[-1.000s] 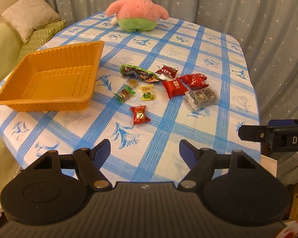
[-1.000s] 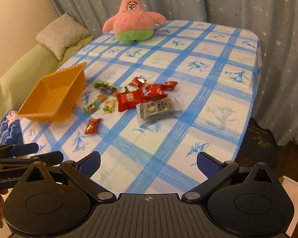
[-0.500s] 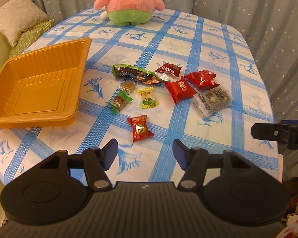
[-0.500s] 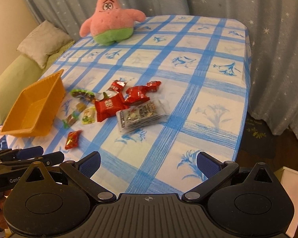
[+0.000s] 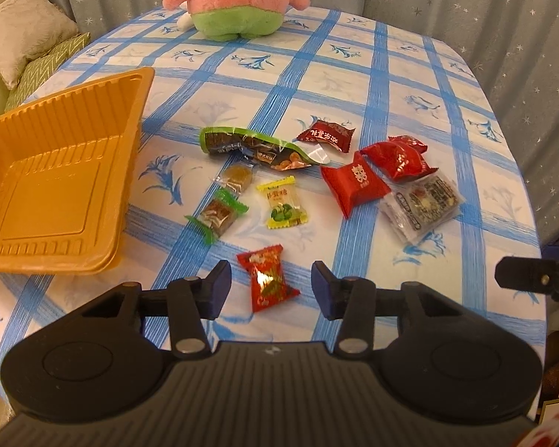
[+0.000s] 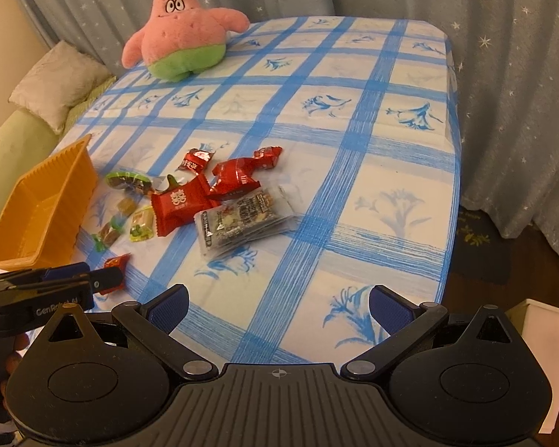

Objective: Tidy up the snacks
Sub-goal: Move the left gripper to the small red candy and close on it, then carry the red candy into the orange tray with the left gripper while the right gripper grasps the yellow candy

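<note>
Several wrapped snacks lie loose on the blue-checked tablecloth (image 5: 354, 74) beside an empty orange tray (image 5: 56, 171). My left gripper (image 5: 268, 288) hovers over the nearest one, a small red candy packet (image 5: 268, 279). Its jaws are closing, with the packet between the fingers and the pads clear of it. Further off lie a yellow-green candy (image 5: 283, 206), a green-ended candy (image 5: 220, 216), a long green pack (image 5: 249, 147), red packets (image 5: 354, 184) and a clear flat pack (image 5: 421, 203). My right gripper (image 6: 277, 305) stands open over bare cloth near the front edge, short of the clear flat pack (image 6: 242, 219).
A pink star plush (image 6: 182, 33) sits at the table's far end. Starry curtains hang behind and to the right. A green sofa with cushions (image 5: 22, 41) runs along the left. The orange tray (image 6: 41, 208) lies left of the snacks. A white box (image 6: 548, 354) stands on the floor at right.
My left gripper has come forward and down over the red candy packet, and its jaws have narrowed around it. My right gripper has edged forward and lower, jaws unchanged.
</note>
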`<state>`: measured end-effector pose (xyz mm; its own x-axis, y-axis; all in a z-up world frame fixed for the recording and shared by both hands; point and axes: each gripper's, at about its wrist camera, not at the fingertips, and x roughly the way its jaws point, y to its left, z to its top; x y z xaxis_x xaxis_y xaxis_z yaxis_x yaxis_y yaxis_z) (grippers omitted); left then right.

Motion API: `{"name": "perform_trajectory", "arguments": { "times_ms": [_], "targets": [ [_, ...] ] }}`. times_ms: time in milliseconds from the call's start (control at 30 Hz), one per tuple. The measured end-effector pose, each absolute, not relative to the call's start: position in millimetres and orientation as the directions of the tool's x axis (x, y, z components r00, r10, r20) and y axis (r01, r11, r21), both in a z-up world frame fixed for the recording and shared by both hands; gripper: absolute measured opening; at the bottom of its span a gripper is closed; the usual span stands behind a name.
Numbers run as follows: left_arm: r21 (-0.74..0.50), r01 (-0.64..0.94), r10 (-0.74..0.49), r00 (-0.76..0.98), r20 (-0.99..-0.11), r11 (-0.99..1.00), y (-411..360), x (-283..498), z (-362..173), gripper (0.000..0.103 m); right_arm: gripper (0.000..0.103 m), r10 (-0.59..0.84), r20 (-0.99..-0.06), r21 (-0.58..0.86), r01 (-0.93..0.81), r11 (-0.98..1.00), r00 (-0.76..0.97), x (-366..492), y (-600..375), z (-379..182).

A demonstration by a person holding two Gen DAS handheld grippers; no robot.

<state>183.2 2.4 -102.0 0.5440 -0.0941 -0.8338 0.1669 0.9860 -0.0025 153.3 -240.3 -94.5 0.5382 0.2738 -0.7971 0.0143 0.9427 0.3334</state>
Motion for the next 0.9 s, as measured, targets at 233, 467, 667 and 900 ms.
{"name": "perform_trajectory", "arguments": {
  "times_ms": [233, 467, 667, 900],
  "targets": [
    [-0.004, 0.175, -0.097, 0.524, -0.846, 0.985, 1.8, 193.5, -110.5, 0.032, 0.103, 0.267, -0.801, 0.329, 0.021, 0.944, 0.536, 156.1, -239.1, -96.2],
    [-0.003, 0.175, -0.094, 0.517, -0.851, 0.985, 3.9, 194.7, -116.7, 0.020, 0.103, 0.270, -0.796, 0.327, 0.009, 0.945, 0.542, 158.9, -236.1, -96.1],
    [0.005, 0.183, -0.094, 0.528, -0.844, 0.983, 6.1, 190.3, -114.3, 0.019, 0.103, 0.274, -0.790, 0.321, -0.011, 0.947, 0.548, 162.6, -229.0, -96.0],
    [-0.014, 0.174, -0.110, 0.556, -0.824, 0.985, 16.4, 179.9, -95.7, 0.019, 0.088, 0.320, -0.766, 0.337, -0.076, 0.938, 0.557, 167.1, -213.0, -93.3]
  ]
}}
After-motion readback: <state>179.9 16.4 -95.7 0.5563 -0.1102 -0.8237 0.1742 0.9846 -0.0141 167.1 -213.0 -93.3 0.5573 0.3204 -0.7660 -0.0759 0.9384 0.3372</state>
